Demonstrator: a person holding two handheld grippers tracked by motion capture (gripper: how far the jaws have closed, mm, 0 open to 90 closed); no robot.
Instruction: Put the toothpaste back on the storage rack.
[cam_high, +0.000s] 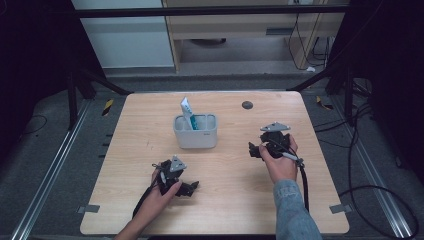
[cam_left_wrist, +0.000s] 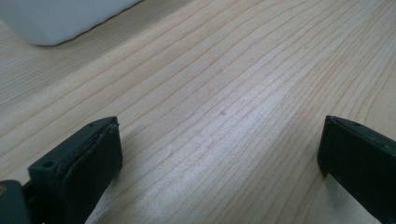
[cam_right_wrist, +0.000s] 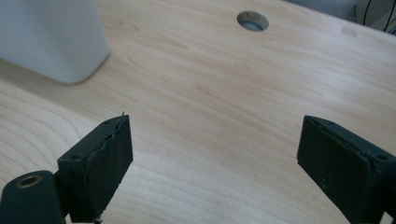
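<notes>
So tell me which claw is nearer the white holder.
Left. The left claw sits below the holder, slightly to its left; the right claw lies off to the holder's right, a bit farther away.

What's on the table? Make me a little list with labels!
table: light wood, small round hole near the far edge
holder: white holder with compartments, standing mid-table
inside holder: blue and white tube, leaning
left gripper: open, holding nothing, low over the wood
right gripper: open, holding nothing, right of the holder
</notes>
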